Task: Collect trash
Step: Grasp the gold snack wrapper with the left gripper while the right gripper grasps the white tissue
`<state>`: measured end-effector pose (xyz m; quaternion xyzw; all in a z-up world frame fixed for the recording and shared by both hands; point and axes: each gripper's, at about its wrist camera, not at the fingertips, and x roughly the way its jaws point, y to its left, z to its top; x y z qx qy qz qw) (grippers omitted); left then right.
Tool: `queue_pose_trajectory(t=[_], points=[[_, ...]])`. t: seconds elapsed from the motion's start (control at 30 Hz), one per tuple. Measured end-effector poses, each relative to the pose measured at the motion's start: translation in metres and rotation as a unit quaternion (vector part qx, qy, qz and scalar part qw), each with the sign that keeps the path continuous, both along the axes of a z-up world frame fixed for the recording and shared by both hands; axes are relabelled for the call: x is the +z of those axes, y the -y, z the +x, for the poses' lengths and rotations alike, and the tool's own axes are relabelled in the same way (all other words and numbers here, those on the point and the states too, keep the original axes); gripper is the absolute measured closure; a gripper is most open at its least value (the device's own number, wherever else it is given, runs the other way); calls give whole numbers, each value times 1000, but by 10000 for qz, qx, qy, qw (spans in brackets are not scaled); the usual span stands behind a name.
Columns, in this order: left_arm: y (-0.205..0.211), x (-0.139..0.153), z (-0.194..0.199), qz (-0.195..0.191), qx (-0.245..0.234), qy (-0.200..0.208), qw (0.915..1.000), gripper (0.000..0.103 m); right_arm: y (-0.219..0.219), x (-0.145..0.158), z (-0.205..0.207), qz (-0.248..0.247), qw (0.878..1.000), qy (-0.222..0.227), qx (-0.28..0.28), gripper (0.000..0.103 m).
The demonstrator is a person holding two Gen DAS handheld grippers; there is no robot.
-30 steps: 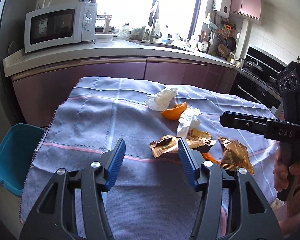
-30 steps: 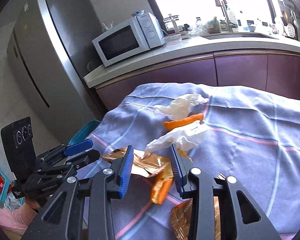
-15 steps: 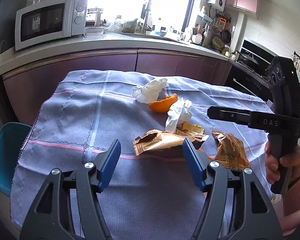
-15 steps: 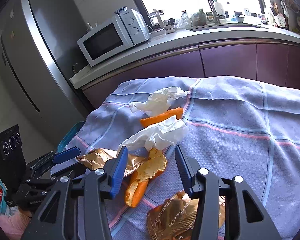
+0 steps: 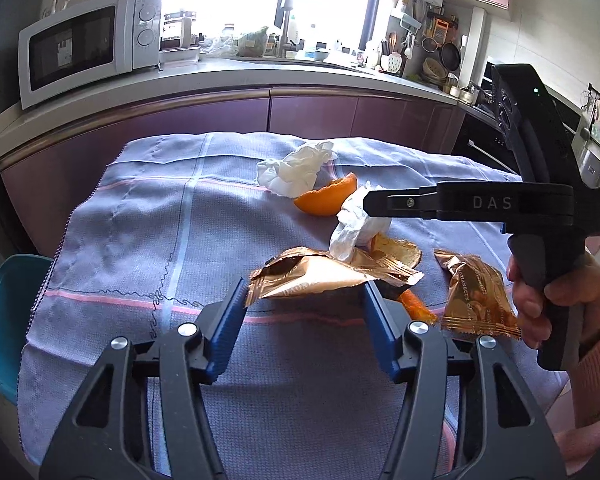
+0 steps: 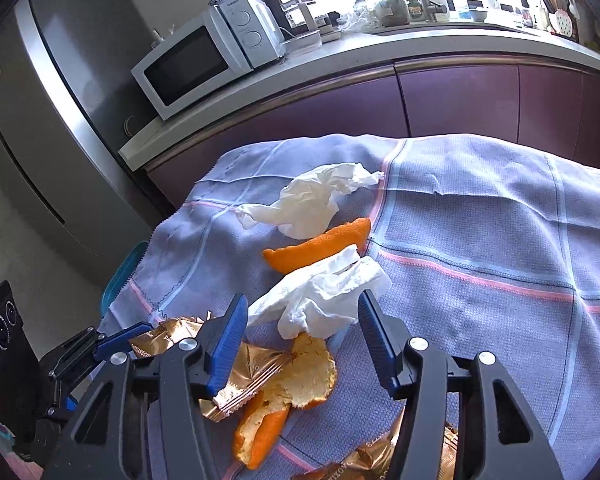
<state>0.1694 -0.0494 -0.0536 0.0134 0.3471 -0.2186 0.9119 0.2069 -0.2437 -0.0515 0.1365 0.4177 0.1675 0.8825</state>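
Observation:
Trash lies on a lilac cloth [image 5: 148, 216]: a gold wrapper [image 5: 320, 276], a second gold wrapper [image 5: 476, 300], two crumpled white tissues [image 5: 296, 168] [image 5: 352, 228] and orange peels [image 5: 328, 200]. My left gripper [image 5: 304, 312] is open, its jaws on either side of the near gold wrapper's edge. My right gripper [image 6: 300, 328] is open, with the nearer tissue [image 6: 324, 296] between its jaws, above an orange peel [image 6: 300, 376] and wrapper [image 6: 244, 376]. The far tissue [image 6: 316, 204] and peel [image 6: 320, 244] lie beyond.
A teal bin [image 5: 4, 312] stands left of the table, also in the right wrist view [image 6: 120, 276]. A purple counter [image 5: 260, 108] with a microwave [image 5: 84, 48] runs behind. A fridge [image 6: 40, 120] stands at the left. The right gripper's body [image 5: 500, 204] hovers over the trash.
Both grippers have moved forward and down toward the trash. The left now brackets the gold wrapper; the right has moved from the wrapper and peel to the nearer tissue. Both stay open.

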Motion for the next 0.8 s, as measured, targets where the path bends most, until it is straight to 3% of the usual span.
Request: queue_pose_trajectory(t=[0.13,0.2,0.27,0.43,0.5,0.8], points=[[1,-1,0,0,-46,8,10000,58,0,-8,5,68,9999,-115,-31,48],[2,-1,-1,4,-75,15,10000,61,1,-11,6,106,9998,-168,-15,54],[2,-2,-3,-13,-95,4,10000,66,1,-14,6,137,9997,-213,24,69],[0,-4,-4,-82,-134,-33,9999,78,5,-16,3,233,9995,-211,76,86],[-1,-3,-5,-119,-123,-22,9999,84,5,-13,0,267,9995,-145,95,88],[-14,6,-10,-268,-66,120,9995,92,11,12,-19,410,9987,285,132,89]])
